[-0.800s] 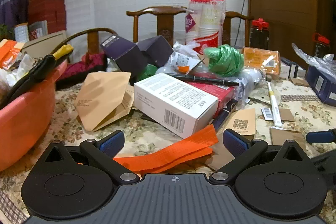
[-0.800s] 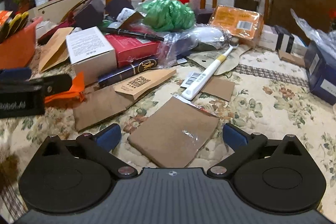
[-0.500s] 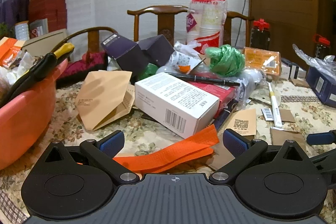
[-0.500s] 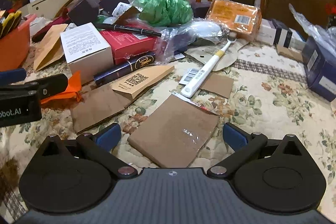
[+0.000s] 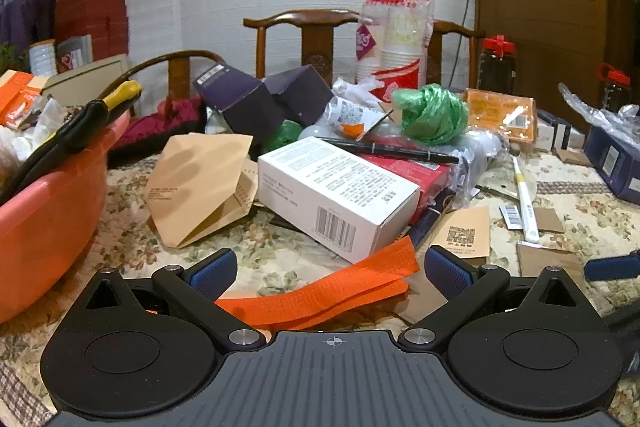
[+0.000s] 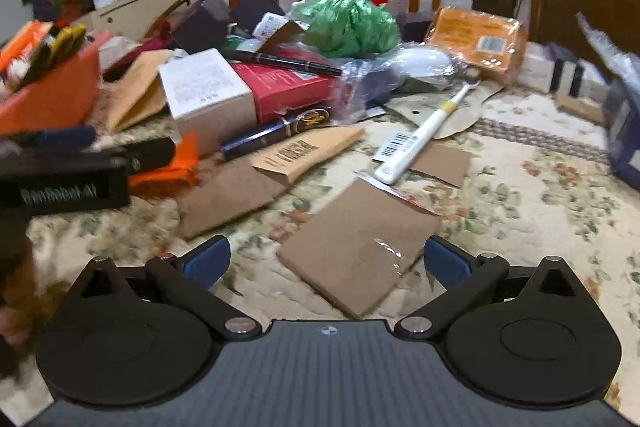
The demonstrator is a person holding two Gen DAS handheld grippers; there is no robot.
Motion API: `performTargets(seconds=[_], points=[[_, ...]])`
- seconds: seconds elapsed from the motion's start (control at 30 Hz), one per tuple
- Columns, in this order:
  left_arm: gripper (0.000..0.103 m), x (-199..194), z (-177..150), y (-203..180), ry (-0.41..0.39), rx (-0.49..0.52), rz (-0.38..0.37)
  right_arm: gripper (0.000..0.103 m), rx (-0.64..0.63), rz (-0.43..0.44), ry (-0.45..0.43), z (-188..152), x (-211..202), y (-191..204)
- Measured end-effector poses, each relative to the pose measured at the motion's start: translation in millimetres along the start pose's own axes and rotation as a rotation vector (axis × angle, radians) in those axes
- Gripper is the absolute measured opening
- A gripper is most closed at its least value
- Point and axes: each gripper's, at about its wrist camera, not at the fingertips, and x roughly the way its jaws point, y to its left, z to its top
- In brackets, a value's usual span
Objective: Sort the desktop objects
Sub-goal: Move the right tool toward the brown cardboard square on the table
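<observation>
My left gripper (image 5: 330, 269) is open, low over the floral tablecloth, with a folded orange strip (image 5: 320, 297) lying between its blue pads untouched. Just beyond sits a white barcode box (image 5: 336, 191), with a tan paper envelope (image 5: 200, 183) to its left. My right gripper (image 6: 326, 261) is open too, and a flat brown cardboard piece (image 6: 356, 247) lies on the cloth between its pads. Farther off lie a white toothbrush (image 6: 420, 139) and a tan sleeve (image 6: 308, 155). The left gripper's body (image 6: 68, 175) shows at the left edge of the right wrist view.
An orange basin (image 5: 44, 223) holding yellow-handled pliers stands at the left. The pile behind has a red box (image 6: 288, 87), a black pen (image 5: 396, 149), a green bag (image 5: 432, 113), dark boxes (image 5: 248, 103) and a cup stack (image 5: 392, 47). A navy box (image 5: 616, 159) sits at right. Wooden chairs stand behind.
The right wrist view has shifted and blurred: the right gripper moved, so the clutter sits more to the right and nearer. The left gripper has barely moved.
</observation>
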Motion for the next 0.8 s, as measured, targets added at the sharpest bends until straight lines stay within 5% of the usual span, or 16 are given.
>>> performTargets(seconds=[0.17,0.57,0.8], points=[[0.103,0,0,0,0.000,-0.002,0.000,0.103,0.209,-0.241,-0.075,-3,5,-16],[0.103,-3,1,0,0.000,-0.005,-0.001,0.102,0.123,-0.287,-0.002,4,19,10],[0.103,-1,0,0,0.009,-0.010,0.006,0.072,0.119,-0.256,-0.022,0,4,-1]])
